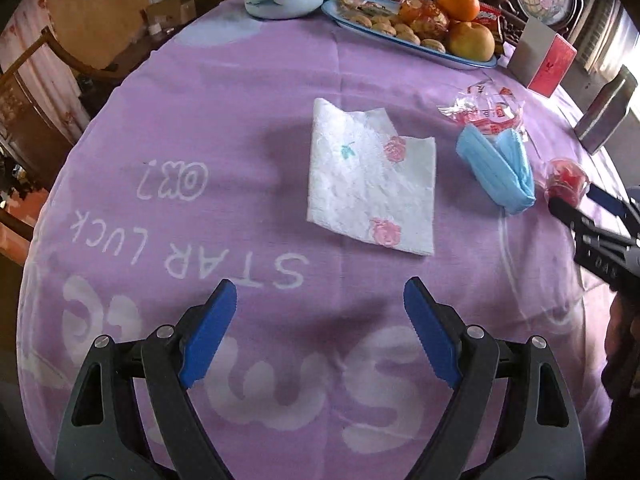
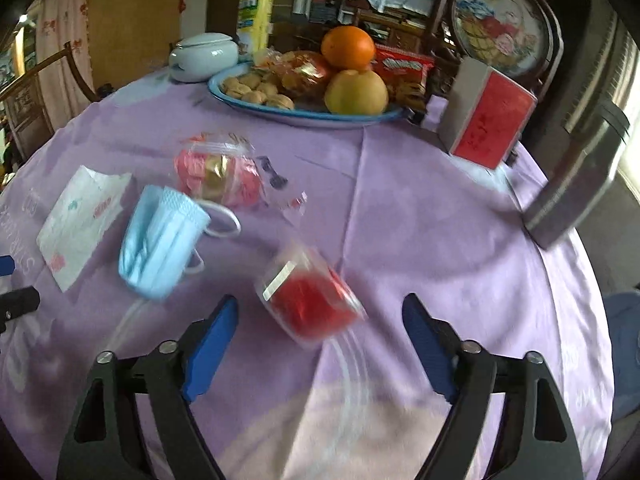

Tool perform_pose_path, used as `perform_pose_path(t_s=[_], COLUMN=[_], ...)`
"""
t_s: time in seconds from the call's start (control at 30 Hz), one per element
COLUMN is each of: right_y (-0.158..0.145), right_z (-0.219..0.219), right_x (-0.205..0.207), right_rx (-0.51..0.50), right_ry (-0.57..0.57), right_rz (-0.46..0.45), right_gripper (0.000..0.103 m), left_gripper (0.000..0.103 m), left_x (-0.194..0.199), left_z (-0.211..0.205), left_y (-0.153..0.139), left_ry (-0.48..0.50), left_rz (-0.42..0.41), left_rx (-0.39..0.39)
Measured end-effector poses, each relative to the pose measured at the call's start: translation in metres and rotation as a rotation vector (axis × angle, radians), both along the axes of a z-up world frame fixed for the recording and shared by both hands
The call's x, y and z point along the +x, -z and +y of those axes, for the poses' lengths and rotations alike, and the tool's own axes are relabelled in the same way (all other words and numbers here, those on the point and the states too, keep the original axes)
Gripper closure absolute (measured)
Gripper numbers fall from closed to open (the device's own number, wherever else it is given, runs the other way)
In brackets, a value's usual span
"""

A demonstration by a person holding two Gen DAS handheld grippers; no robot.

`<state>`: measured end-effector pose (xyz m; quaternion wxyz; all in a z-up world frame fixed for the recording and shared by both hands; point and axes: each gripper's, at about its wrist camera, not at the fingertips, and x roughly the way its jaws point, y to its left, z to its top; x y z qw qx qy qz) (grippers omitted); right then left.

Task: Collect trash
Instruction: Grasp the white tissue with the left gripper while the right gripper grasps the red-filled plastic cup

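Right wrist view: the right tool (image 2: 320,344) hangs spread, empty, with the tipped red jelly cup (image 2: 310,300) lying on the counter (image 2: 440,220) between its fingertips, long axis slanting up-left. Left tool (image 1: 320,328), also spread, sits well apart.

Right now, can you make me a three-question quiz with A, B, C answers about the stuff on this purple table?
1. Where is the small clear plastic cup with red inside?
A. Between the right gripper's open fingers
B. On the blue plate
C. On the napkin

2. What colour is the folded face mask?
A. Green
B. Light blue
C. Black

3. How is the left gripper?
A. Holding the mask
B. Shut
C. Open, holding nothing

Answers: 1 A, the cup lies just ahead between the two blue pads. 2 B, it looks light blue in both views. 3 C, its fingers are spread above bare cloth.
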<state>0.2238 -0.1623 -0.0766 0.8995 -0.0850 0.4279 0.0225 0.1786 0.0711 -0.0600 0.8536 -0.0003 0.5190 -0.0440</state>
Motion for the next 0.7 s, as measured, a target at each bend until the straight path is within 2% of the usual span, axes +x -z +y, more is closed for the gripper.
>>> perform_pose_path(t_s=[0.03,0.07,0.2,0.27,0.47,0.57,0.7], right_y=[0.0,0.0,-0.012,-0.021,-0.035,-0.035,-0.032], right_z=[0.003,0.003,0.002,-0.001,0.001,-0.002,-0.007], right_x=[0.003,0.004,-0.008,-0.022,-0.064,-0.069,-0.067], right_rx=[-0.006,-0.013,0.021,0.074,0.204,0.242,0.277], right_ry=[-0.009,-0.004,0.046,0.069,0.037,0.031,0.028], right_rz=[0.003,0.01,0.001,0.002,-0.049,-0.064,-0.053], right_gripper=[0.048,0.049,0.05,0.05,0.05,0.05,0.05], left_gripper=[0.02,0.02,0.02,0.02,0.02,0.02,0.019], left_x=[0.0,-0.001,0.003,0.004,0.023,0.032,0.053], left_z=[0.002,0.004,0.008,0.008,-0.002,-0.008,-0.017], left_y=[0.0,-0.001,-0.003,-0.004,-0.005,-0.004,0.003], left_ry=[-0.002,-0.006,-0.02,-0.02,-0.025,-0.039,-0.047], left_rz=[0.001,0.001,-0.002,-0.007,-0.006,-0.027,-0.007], left_rx=[0.002,0.003,0.016,0.021,-0.006,0.019,0.026])
